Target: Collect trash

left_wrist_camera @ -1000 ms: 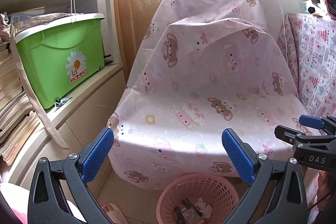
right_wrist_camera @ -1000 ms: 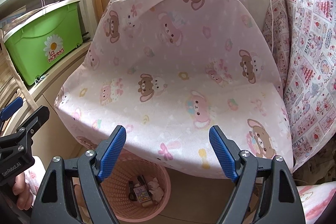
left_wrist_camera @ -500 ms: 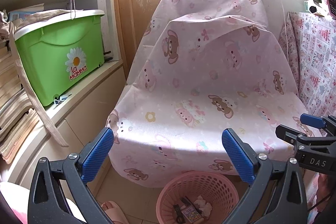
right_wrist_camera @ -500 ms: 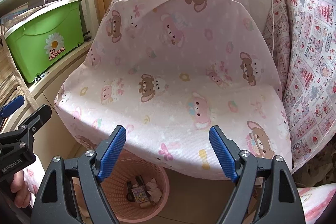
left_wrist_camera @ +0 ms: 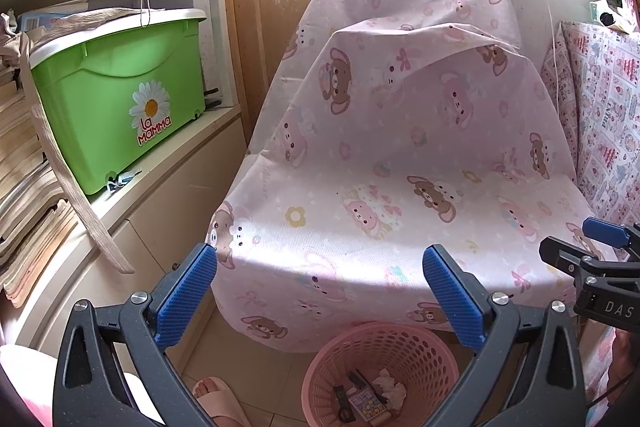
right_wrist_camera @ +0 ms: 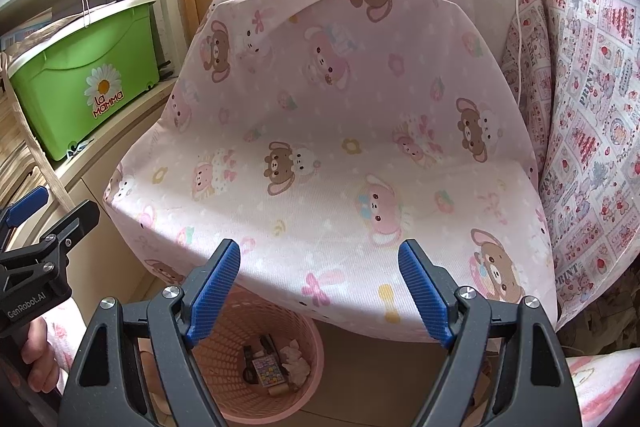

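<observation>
A pink perforated waste basket (left_wrist_camera: 432, 355) (right_wrist_camera: 248, 403) stands on the floor below the front of a cloth-covered chair. Inside lie a crumpled white tissue (left_wrist_camera: 390, 389) (right_wrist_camera: 294, 359), a small patterned packet (left_wrist_camera: 366, 401) (right_wrist_camera: 270, 375) and dark scraps. My left gripper (left_wrist_camera: 320, 295) hangs open above the basket with nothing between its blue pads. My right gripper (right_wrist_camera: 320, 287) is open too, empty, over the seat's front edge with the basket low between its arms. Each gripper shows at the edge of the other's view.
The chair (left_wrist_camera: 400, 155) (right_wrist_camera: 340, 131) wears a pink bear-print cover. A green storage box (left_wrist_camera: 120, 95) (right_wrist_camera: 84, 75) sits on a white shelf unit at the left, beside stacked papers. A patterned cloth (right_wrist_camera: 592, 115) hangs at the right. A slippered foot (left_wrist_camera: 216, 395) rests near the basket.
The left wrist view has shifted slightly, with the chair and basket sliding a little rightward and down. Both grippers stay open and empty; the right view is unchanged.
</observation>
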